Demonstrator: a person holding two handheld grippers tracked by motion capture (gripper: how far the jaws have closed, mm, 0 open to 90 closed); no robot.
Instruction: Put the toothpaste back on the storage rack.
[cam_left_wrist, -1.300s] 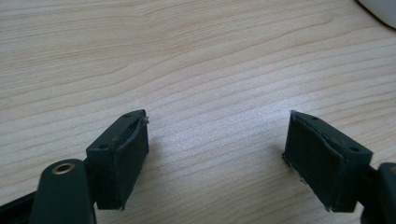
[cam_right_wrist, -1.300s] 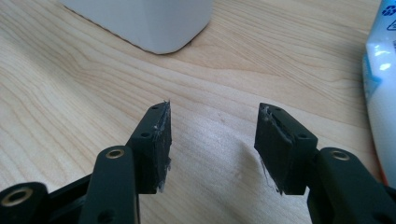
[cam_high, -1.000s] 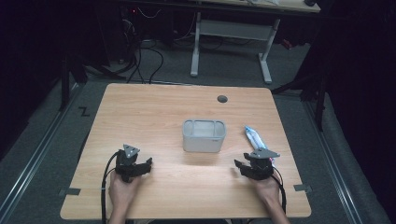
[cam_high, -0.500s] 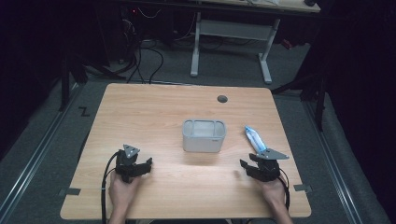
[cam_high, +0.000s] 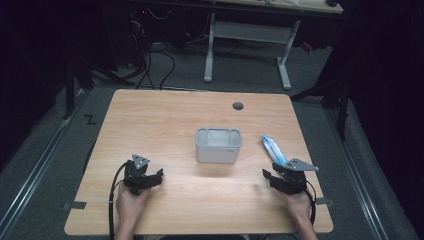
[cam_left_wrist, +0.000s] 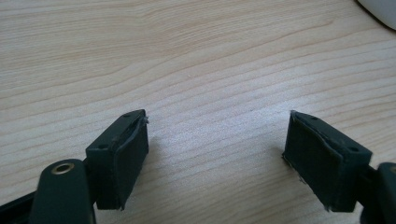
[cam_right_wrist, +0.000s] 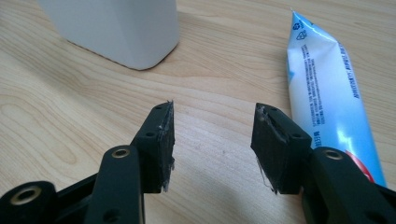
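A white rectangular bin (cam_high: 218, 146) stands in the middle of the wooden table (cam_high: 165, 115). A blue and white tube (cam_high: 274, 150) lies flat to its right. My right gripper (cam_high: 274, 174) sits just in front of the tube's near end, open, with bare wood between its jaws. In the right gripper view my right gripper (cam_right_wrist: 213, 112) points between the bin (cam_right_wrist: 116, 28) and the tube (cam_right_wrist: 327, 88), touching neither. My left gripper (cam_high: 147, 175) rests near the front left, open and empty. In the left gripper view my left gripper (cam_left_wrist: 217, 121) stands wide over bare wood, with the bin's corner (cam_left_wrist: 380, 7) at top right.
A round cable hole (cam_high: 238, 106) sits near the table's far edge. Beyond the table stand a white desk frame (cam_high: 245, 45) and loose cables on the dark floor. Tape marks (cam_high: 73, 205) lie beside the front corners.
My right gripper has shifted a little to the right, from in front of the bin's right side to below the tube's near end. The left gripper has stayed put.
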